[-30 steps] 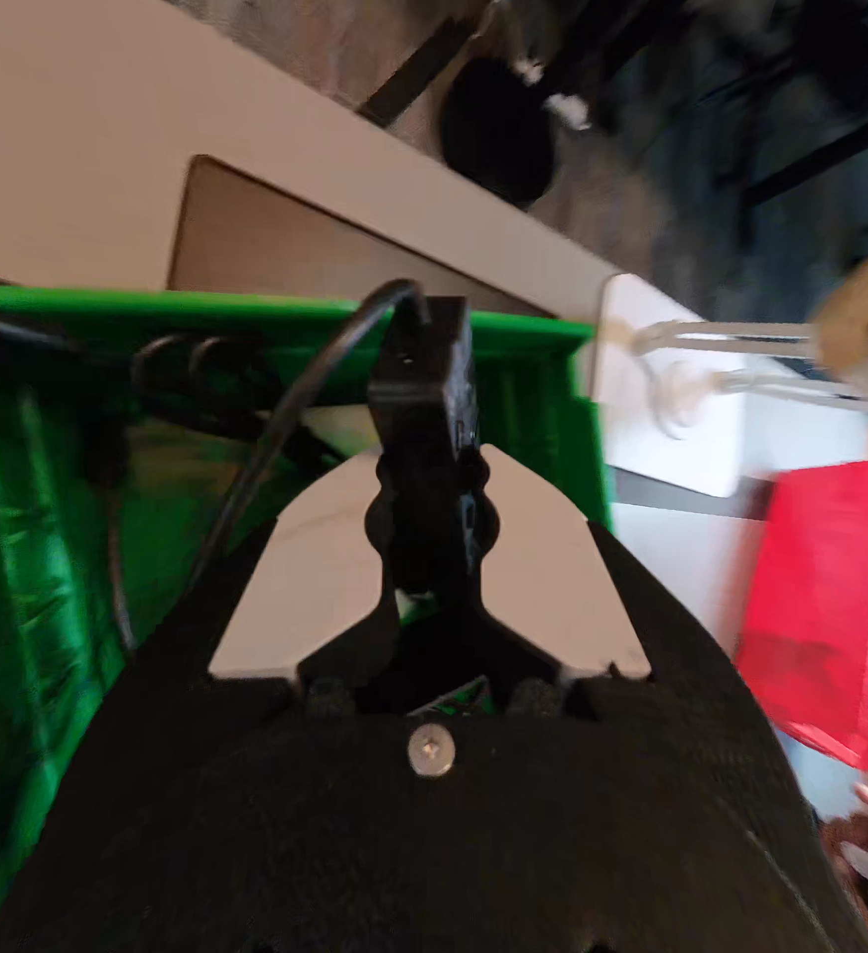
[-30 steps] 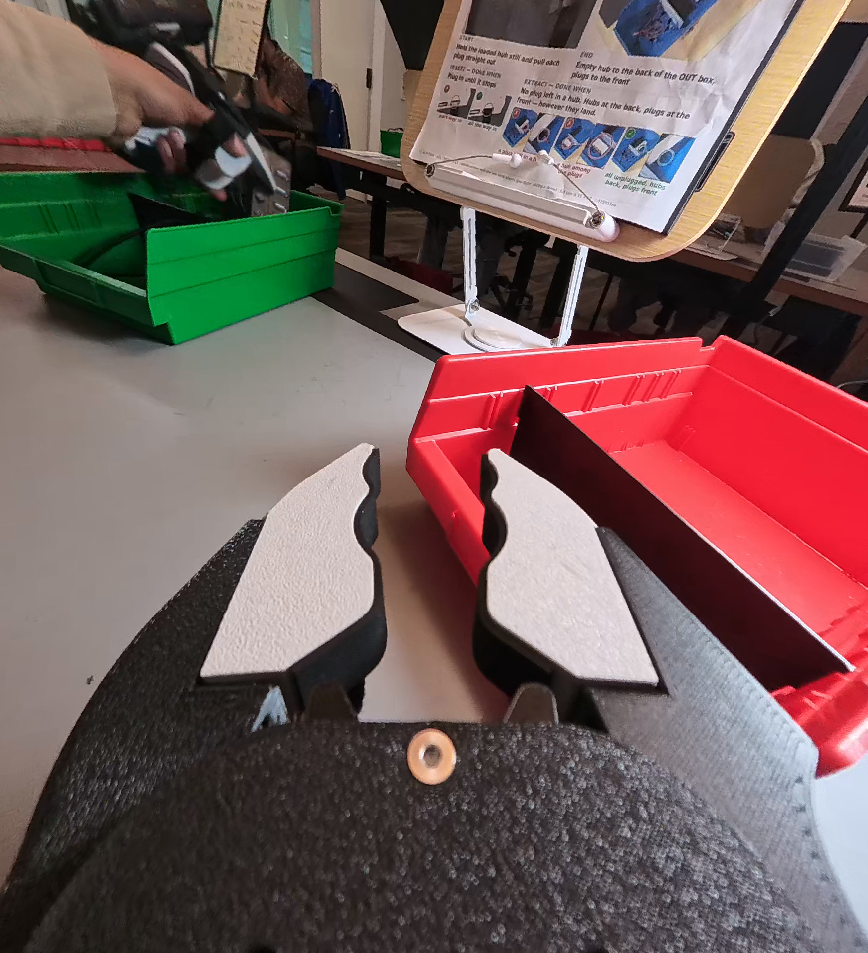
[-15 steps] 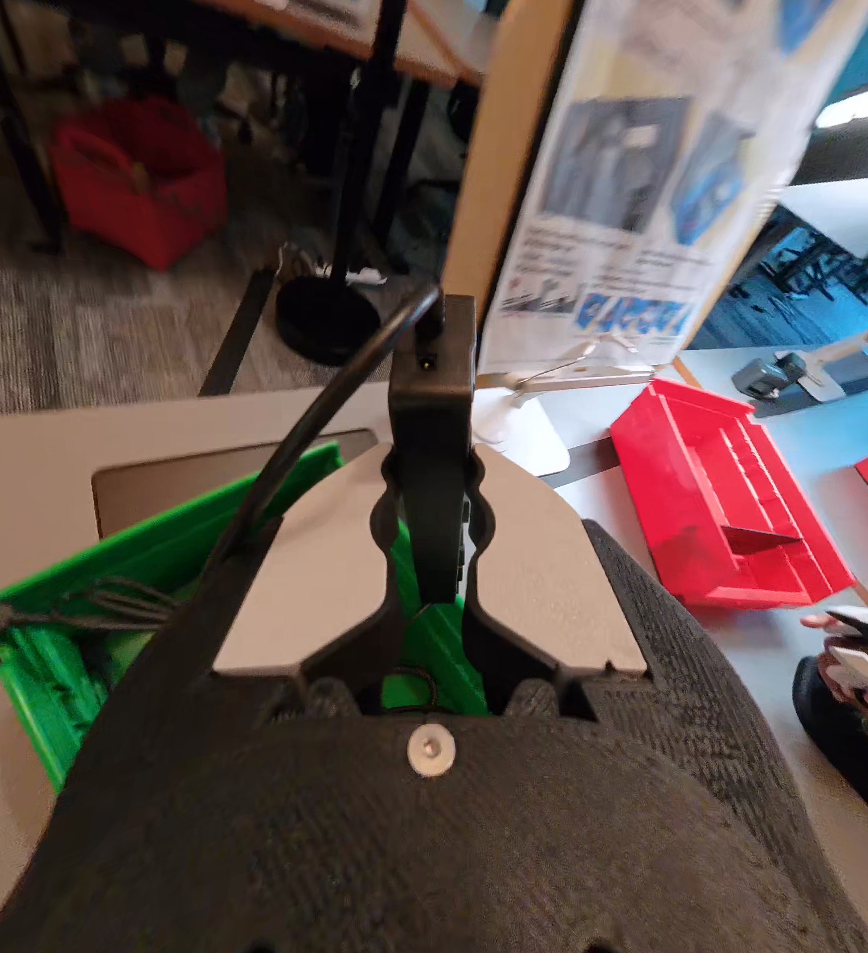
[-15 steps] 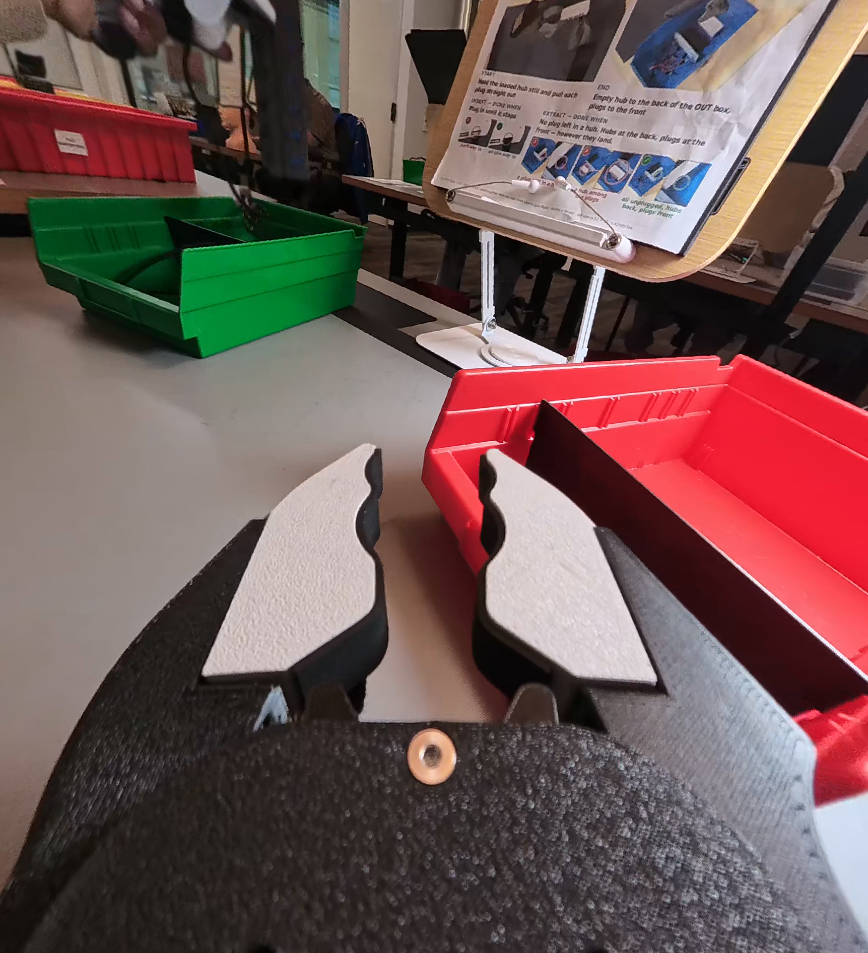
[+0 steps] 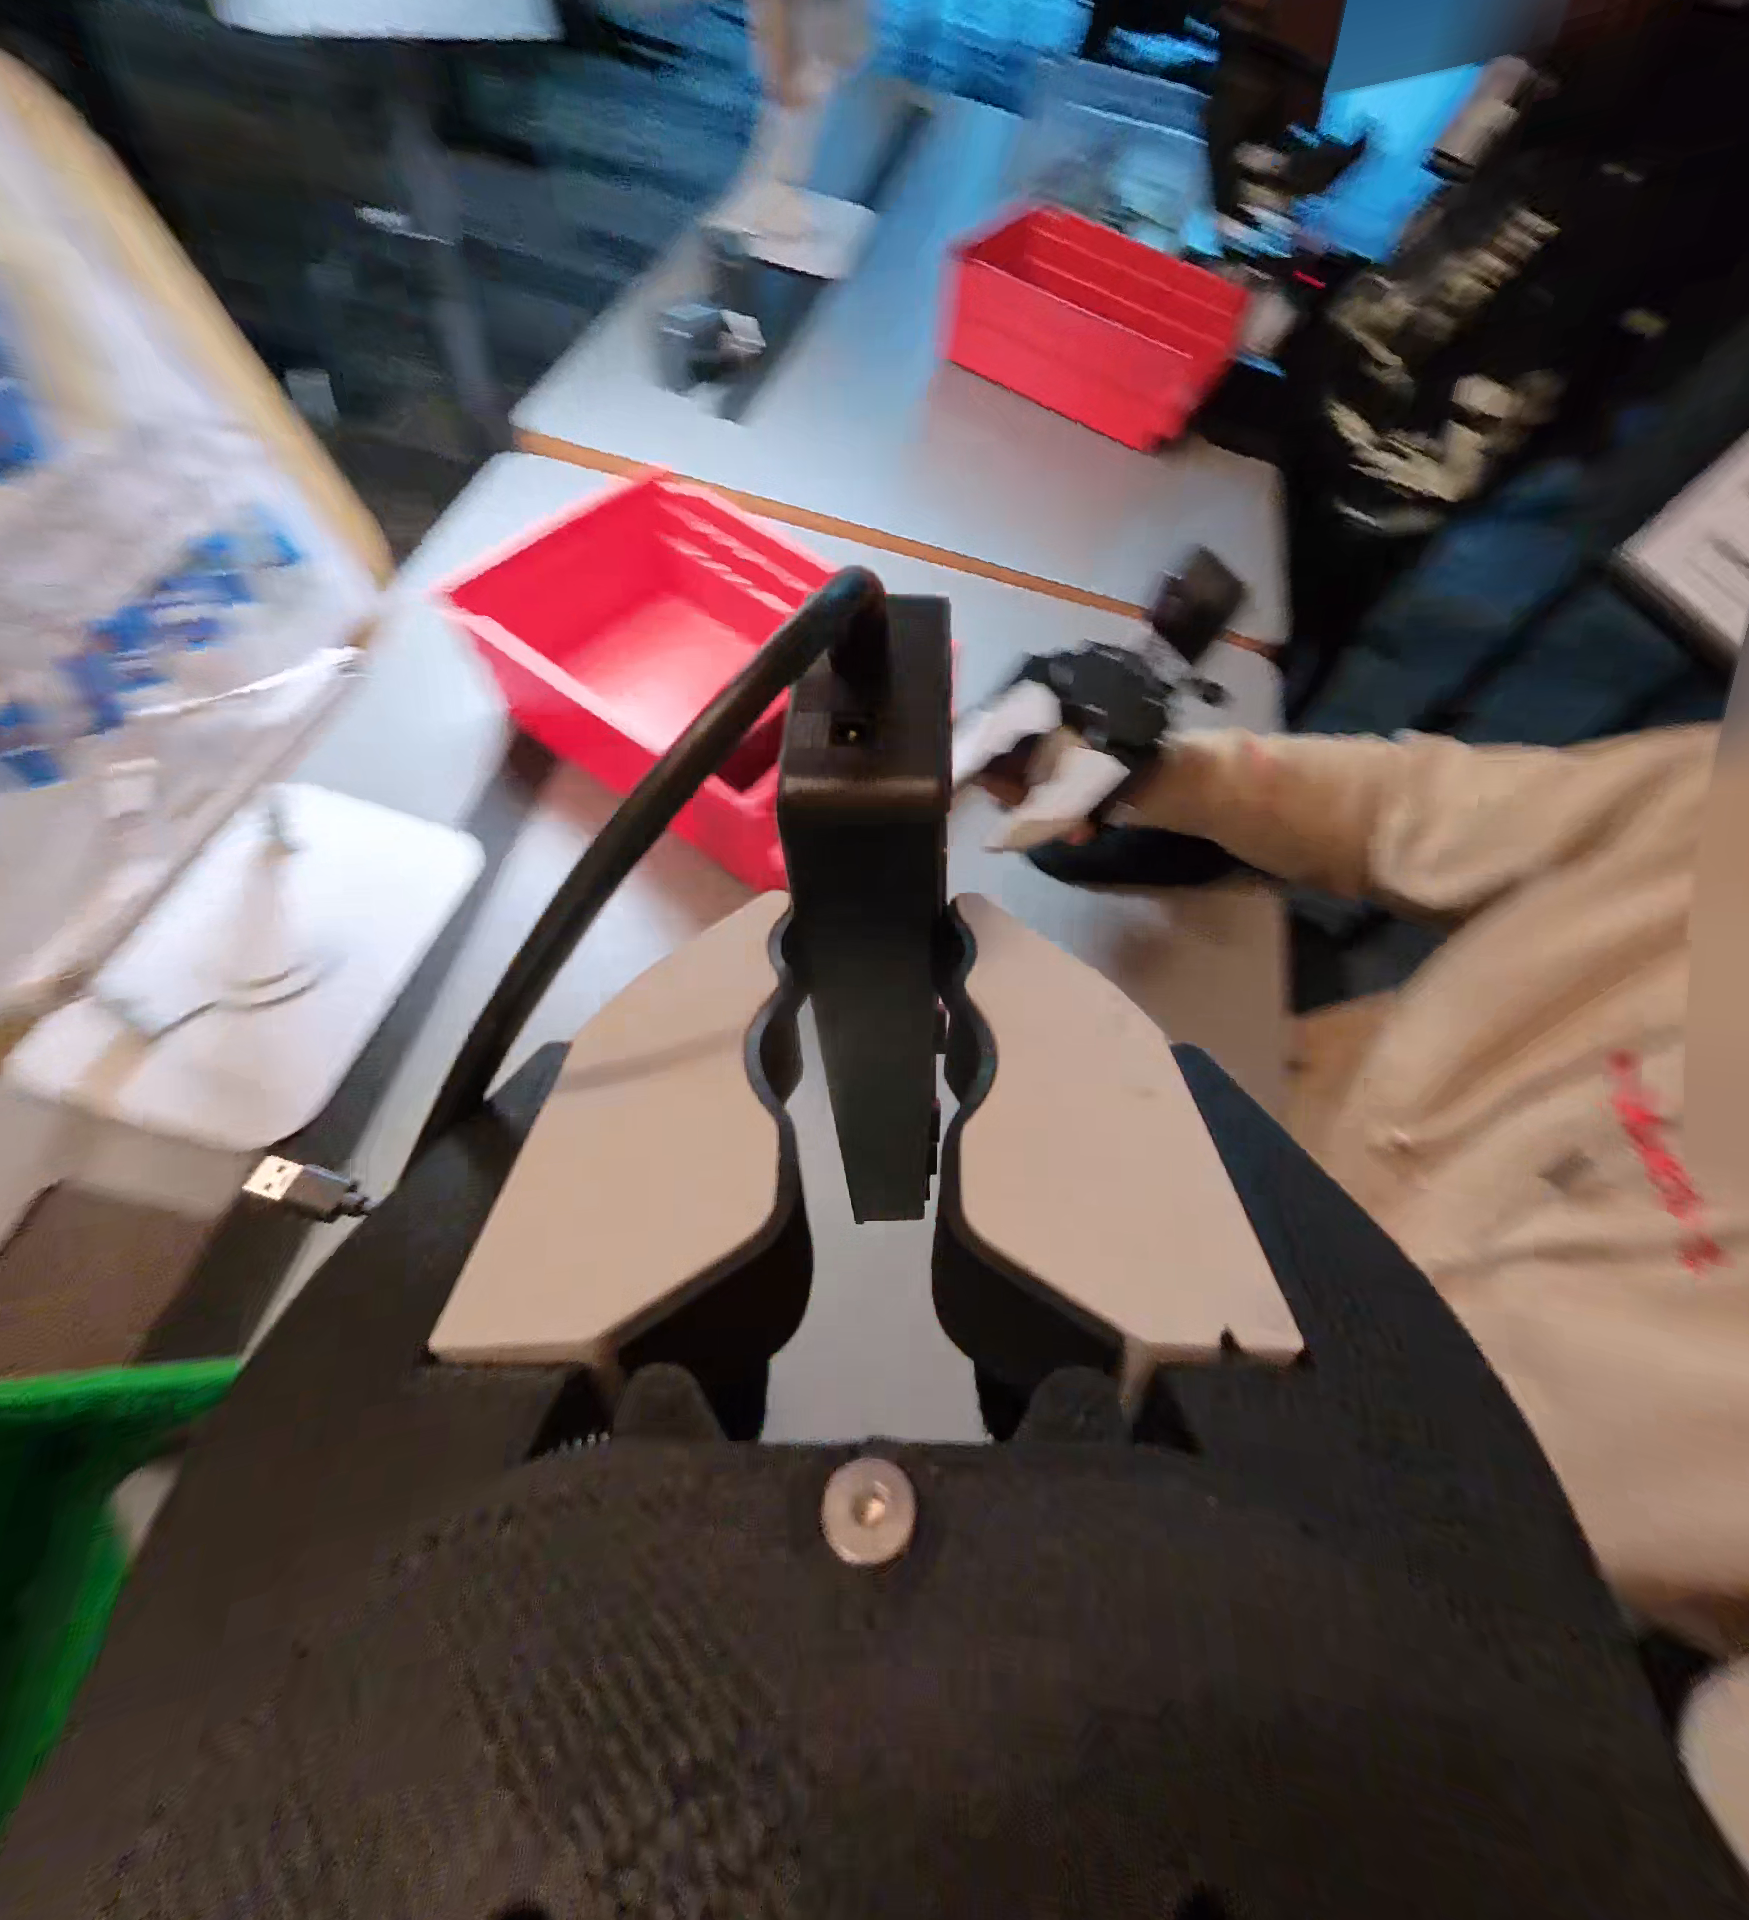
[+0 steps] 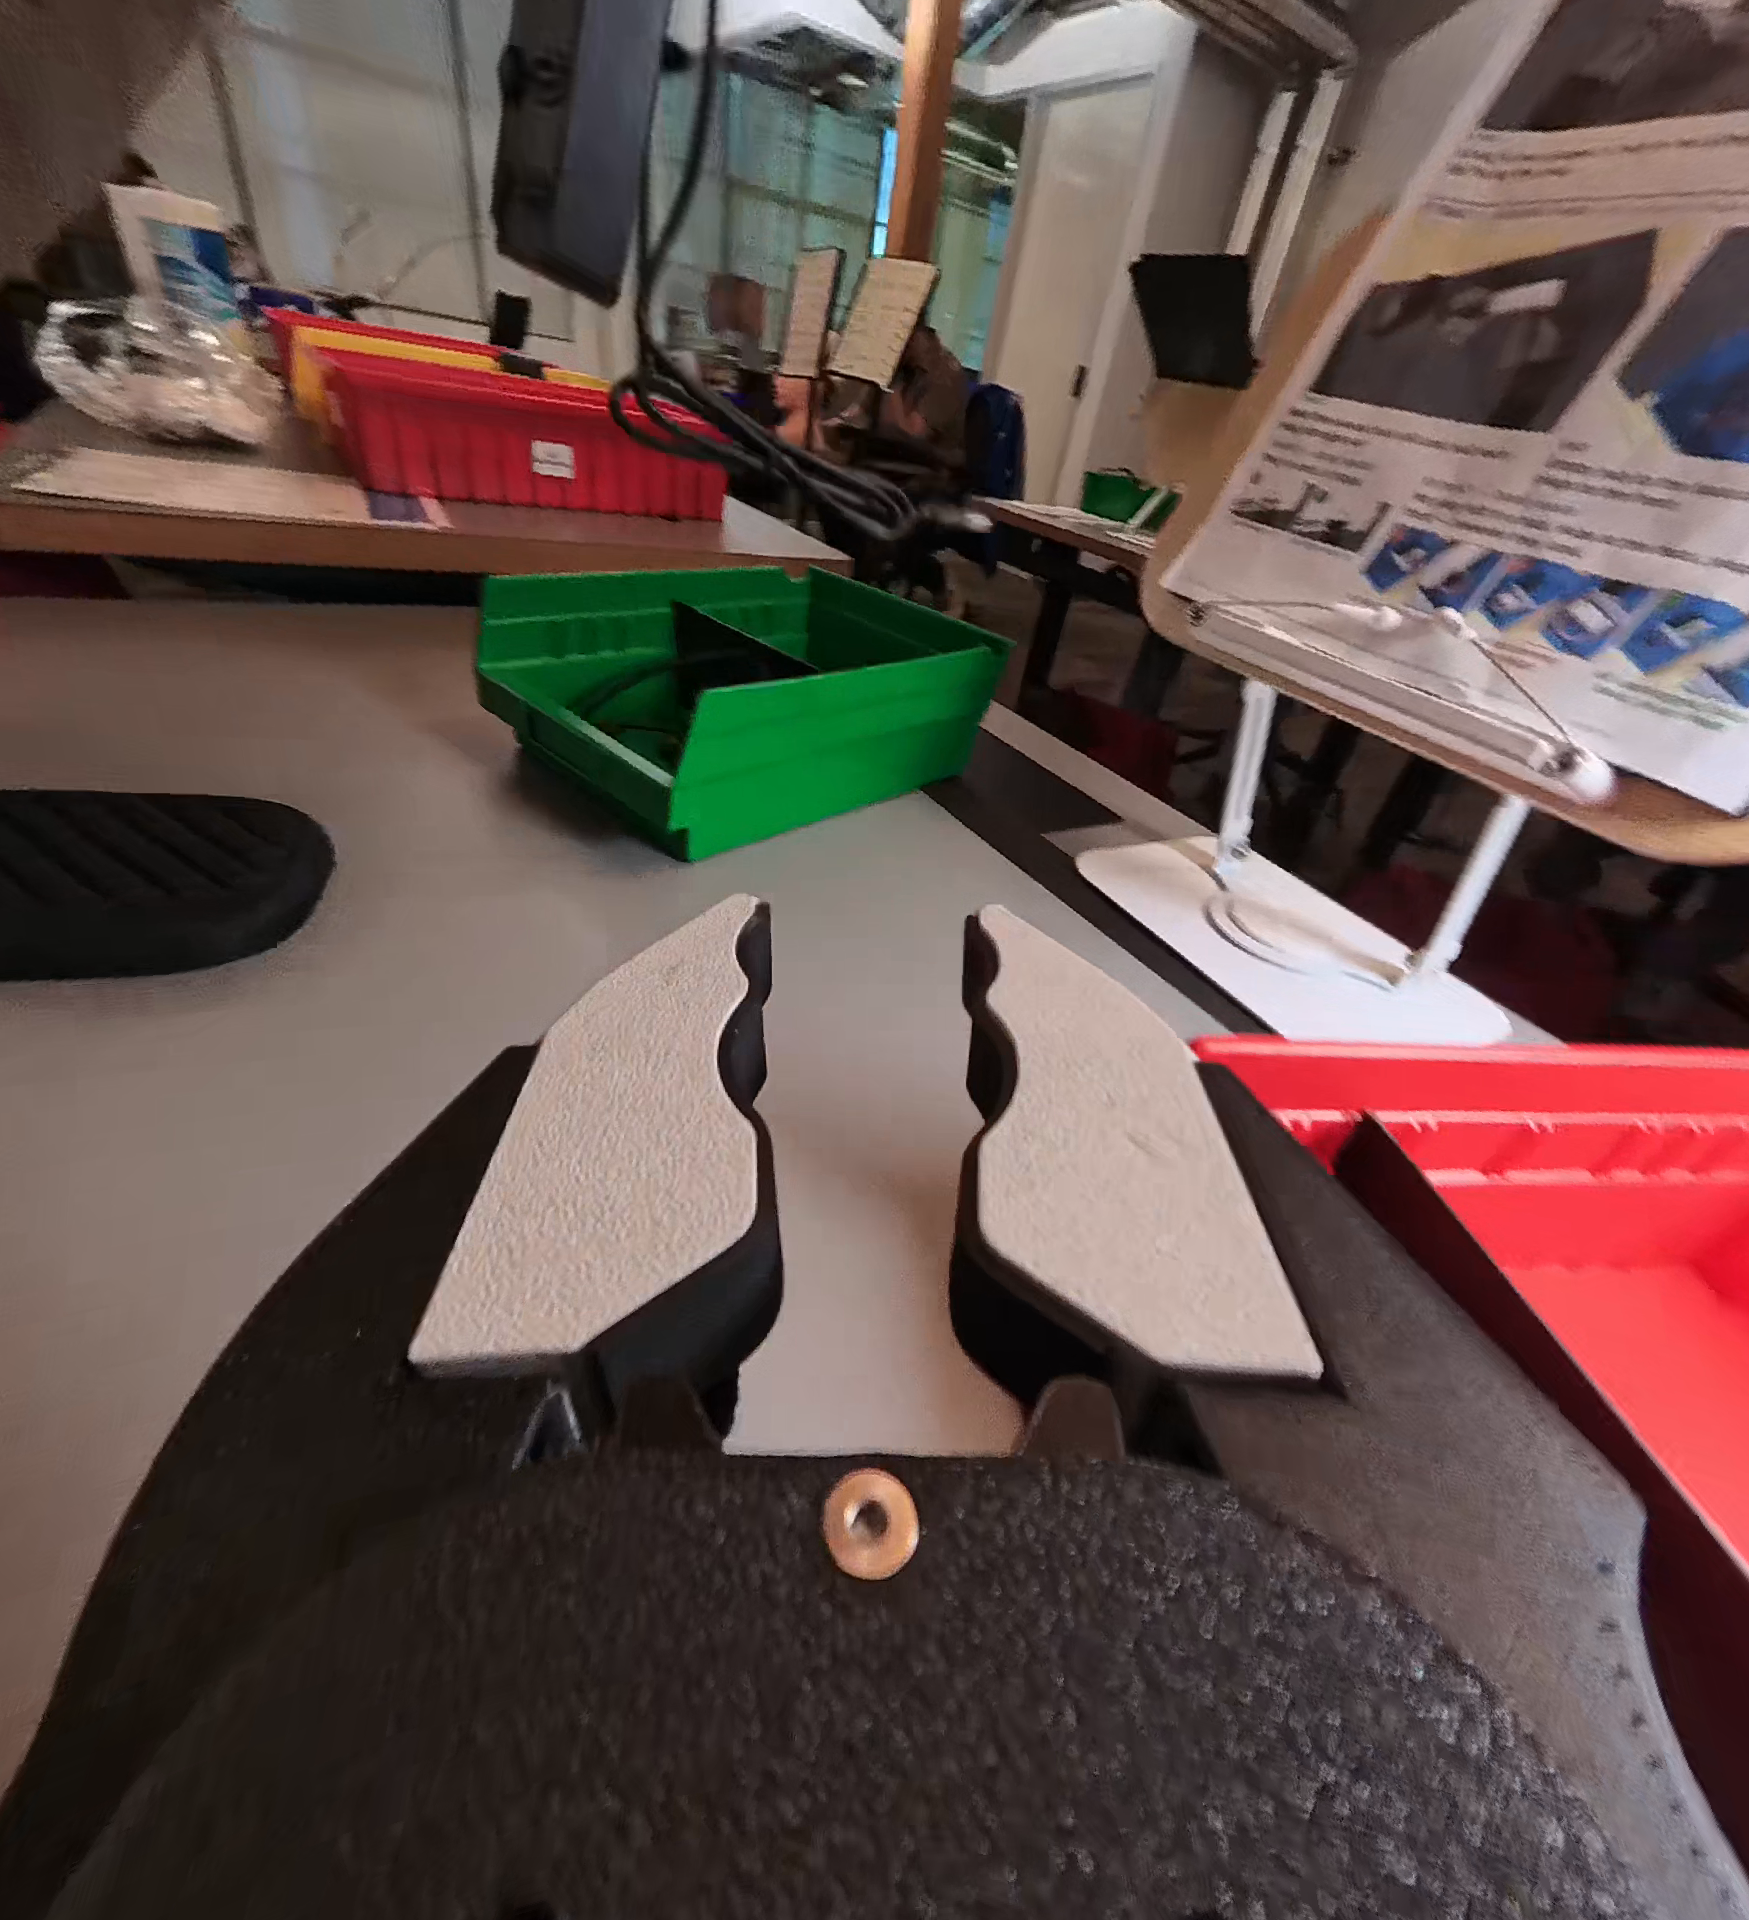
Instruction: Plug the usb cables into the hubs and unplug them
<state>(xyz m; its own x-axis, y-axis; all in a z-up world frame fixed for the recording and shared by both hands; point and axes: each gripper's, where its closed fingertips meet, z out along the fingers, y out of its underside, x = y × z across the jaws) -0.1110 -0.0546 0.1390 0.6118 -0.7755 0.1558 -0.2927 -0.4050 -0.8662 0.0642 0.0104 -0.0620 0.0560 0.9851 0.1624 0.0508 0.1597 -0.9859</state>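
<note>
The left gripper is clamping a black USB hub between its jaws, the hub standing upright with its top end poking well beyond the fingertips and a small port facing the camera. Gripping it low on the body is probably leaving the side ports clear for a plug. The hub's own black cable is arching off the top and running down to the left of the jaws, where its silver USB plug is hanging loose, just beside the left finger. The right gripper is holding nothing; its jaws are standing moderately apart over the bare grey table, apparently waiting to take a plug. Ahead of those open jaws, the green bin is sitting with a black divider and dark cables inside, likely the source of the plugs. To their right, the red bin is lying close, and beyond it the white-footed stand with an instruction board. A black ribbed pad is lying to the left. Nothing is blocking the path to the green bin, though the trailing cable could be snagging as the hub travels.
</note>
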